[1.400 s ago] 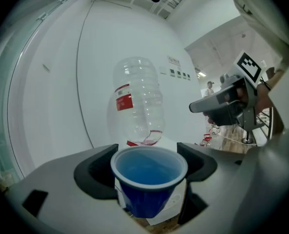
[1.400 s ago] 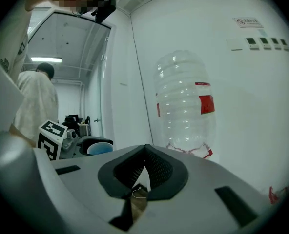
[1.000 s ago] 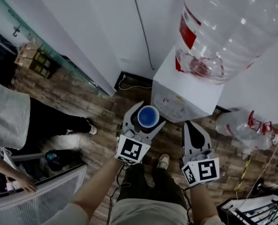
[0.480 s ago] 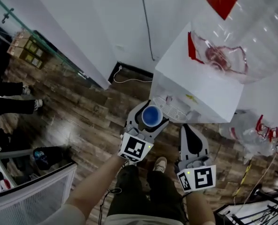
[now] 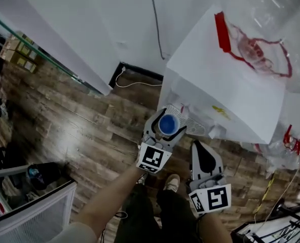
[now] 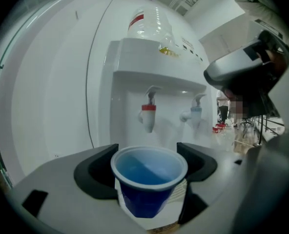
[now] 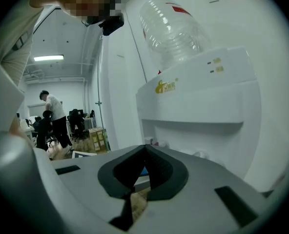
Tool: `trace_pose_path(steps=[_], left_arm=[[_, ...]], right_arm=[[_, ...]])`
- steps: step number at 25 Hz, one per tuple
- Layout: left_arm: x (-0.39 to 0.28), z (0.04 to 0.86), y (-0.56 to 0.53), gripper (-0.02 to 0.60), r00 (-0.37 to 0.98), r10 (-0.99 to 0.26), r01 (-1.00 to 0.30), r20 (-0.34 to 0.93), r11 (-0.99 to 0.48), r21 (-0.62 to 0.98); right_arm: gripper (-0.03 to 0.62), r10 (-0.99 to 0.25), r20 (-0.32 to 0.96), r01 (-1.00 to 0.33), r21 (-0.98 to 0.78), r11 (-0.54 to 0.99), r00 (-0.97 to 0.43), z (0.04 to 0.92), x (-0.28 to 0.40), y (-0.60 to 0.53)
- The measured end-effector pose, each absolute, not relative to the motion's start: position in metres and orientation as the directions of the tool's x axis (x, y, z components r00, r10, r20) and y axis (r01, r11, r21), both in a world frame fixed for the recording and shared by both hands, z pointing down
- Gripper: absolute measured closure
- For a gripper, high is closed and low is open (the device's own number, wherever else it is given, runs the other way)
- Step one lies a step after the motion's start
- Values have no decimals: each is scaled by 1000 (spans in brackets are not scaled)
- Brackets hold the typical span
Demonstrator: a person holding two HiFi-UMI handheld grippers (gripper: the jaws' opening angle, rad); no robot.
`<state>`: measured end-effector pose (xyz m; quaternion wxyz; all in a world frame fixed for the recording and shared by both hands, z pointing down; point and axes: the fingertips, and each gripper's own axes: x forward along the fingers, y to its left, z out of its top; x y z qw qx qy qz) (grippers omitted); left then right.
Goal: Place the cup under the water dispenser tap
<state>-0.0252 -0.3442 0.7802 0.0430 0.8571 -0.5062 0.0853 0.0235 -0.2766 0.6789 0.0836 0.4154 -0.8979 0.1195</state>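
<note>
- Dropping low in front of the water dispenser point(image 5: 226, 90), both grippers have sunk over the last second; in the head view the white top now fills the upper right of the frame, where a moment ago it sat smaller and nearer the centre
- Left gripper point(image 5: 171, 119) has the blue cup point(image 5: 168, 125) clamped between its dark pads, jaws spread wide to span the cup's body, and the grip looks unchanged through the descent
- Cup sits upright and empty in the left gripper view point(image 6: 148, 179), low in the centre of the frame, with the red tap point(image 6: 148, 115) straight above and beyond it and the blue tap point(image 6: 195, 113) off to the right
- Drip tray point(image 5: 193, 121) has come into sight in the head view, a white grille just right of the cup; a second ago only the front panel showed there
- Right gripper point(image 5: 202, 151) rides alongside at lower right, its jaws closed together on nothing, as its own view point(image 7: 144, 152) confirms
- Big clear bottle point(image 5: 261, 34) has slid towards the upper right corner, and the person at the left edge has left the frame
- Meaning for the task: the height now looks about right for the recess, but the cup is still short of the taps, so the likely remaining work is a forward push to bring it under the red tap and set it on the tray
</note>
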Motion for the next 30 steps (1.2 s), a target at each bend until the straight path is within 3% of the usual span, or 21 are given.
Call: trace_pose_path(steps=[10, 18, 30], left_arm=[[-23, 828, -379, 204, 346, -930, -938, 122, -345, 30], [-14, 850, -385, 204, 371, -926, -929, 65, -369, 39], [-3, 865, -392, 186, 430, -893, -902, 132, -430, 26]], right_arm=[[586, -704, 277, -753, -151, 640, -654, 728, 19, -294], [587, -684, 313, -747, -161, 645, -659, 754, 24, -291], [587, -695, 338, -768, -170, 618, -634, 764, 28, -294]])
